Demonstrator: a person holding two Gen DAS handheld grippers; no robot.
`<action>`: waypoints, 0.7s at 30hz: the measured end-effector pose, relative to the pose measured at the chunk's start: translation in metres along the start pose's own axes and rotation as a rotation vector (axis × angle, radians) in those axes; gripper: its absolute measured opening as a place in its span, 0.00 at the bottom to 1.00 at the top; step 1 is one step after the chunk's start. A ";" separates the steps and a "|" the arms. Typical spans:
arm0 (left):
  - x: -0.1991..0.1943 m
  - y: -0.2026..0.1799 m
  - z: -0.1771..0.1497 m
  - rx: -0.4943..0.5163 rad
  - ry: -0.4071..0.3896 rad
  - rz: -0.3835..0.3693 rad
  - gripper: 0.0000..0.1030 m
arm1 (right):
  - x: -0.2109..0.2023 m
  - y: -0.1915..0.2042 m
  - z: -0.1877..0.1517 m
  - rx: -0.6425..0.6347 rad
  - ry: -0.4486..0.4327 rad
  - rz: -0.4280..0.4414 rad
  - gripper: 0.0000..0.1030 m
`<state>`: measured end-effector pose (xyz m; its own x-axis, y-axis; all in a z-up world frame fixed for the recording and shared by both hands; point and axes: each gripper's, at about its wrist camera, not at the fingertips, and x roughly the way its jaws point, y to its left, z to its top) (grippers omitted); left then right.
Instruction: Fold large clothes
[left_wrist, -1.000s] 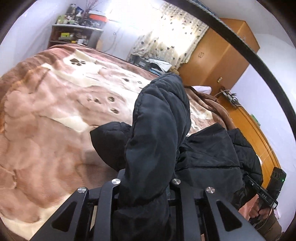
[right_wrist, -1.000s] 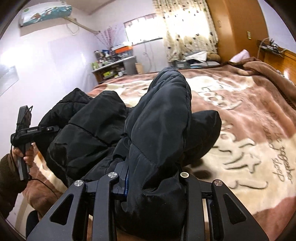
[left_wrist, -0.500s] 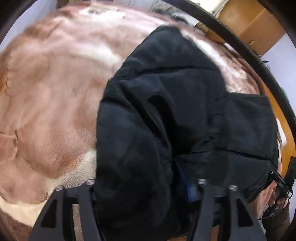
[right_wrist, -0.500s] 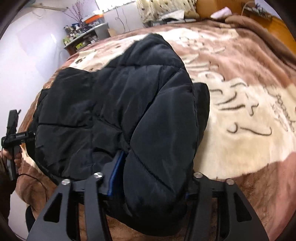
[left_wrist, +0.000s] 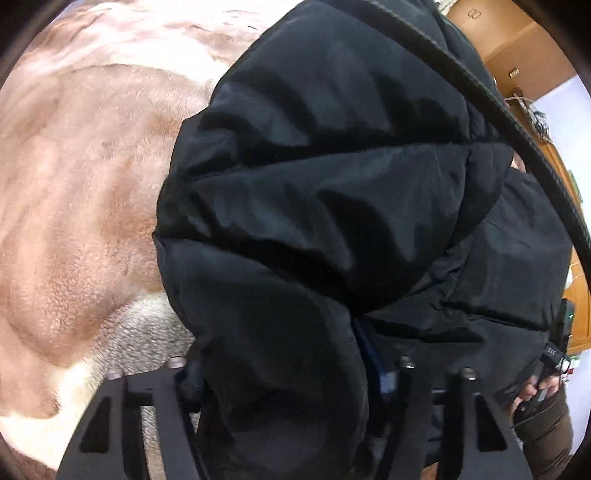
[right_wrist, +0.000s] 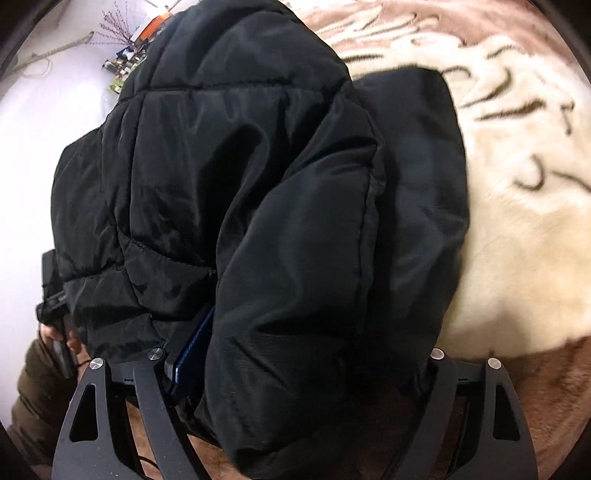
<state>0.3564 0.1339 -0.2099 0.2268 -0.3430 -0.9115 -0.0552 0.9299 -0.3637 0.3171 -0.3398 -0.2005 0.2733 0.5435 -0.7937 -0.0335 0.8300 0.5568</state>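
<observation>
Wooden wardrobe (left_wrist: 517, 48) — pale wall (right_wrist: 44, 122), cluttered shelf (right_wrist: 129, 55).

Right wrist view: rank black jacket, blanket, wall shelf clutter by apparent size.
1. black jacket, fills most of the frame, though it sits right at the lens.
2. blanket, sizeable area showing at right and bottom; the jacket hides the rest.
3. shelf clutter, a tiny far patch at upper left.

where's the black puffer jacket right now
The black puffer jacket lies bunched on the brown and cream blanket, filling the middle of both wrist views, with a thick fold between the fingers of each tool.
</observation>
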 end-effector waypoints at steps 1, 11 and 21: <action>-0.001 -0.003 -0.001 0.001 -0.007 -0.005 0.46 | -0.004 0.001 0.000 -0.010 -0.014 0.026 0.55; -0.060 -0.022 -0.009 0.002 -0.199 -0.130 0.25 | -0.068 0.058 -0.013 -0.193 -0.238 0.006 0.32; -0.135 -0.025 -0.008 0.046 -0.422 -0.157 0.23 | -0.084 0.122 -0.017 -0.307 -0.373 0.140 0.32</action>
<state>0.3194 0.1560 -0.0790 0.6059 -0.4056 -0.6844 0.0532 0.8790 -0.4739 0.2737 -0.2821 -0.0703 0.5694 0.6170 -0.5433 -0.3606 0.7813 0.5094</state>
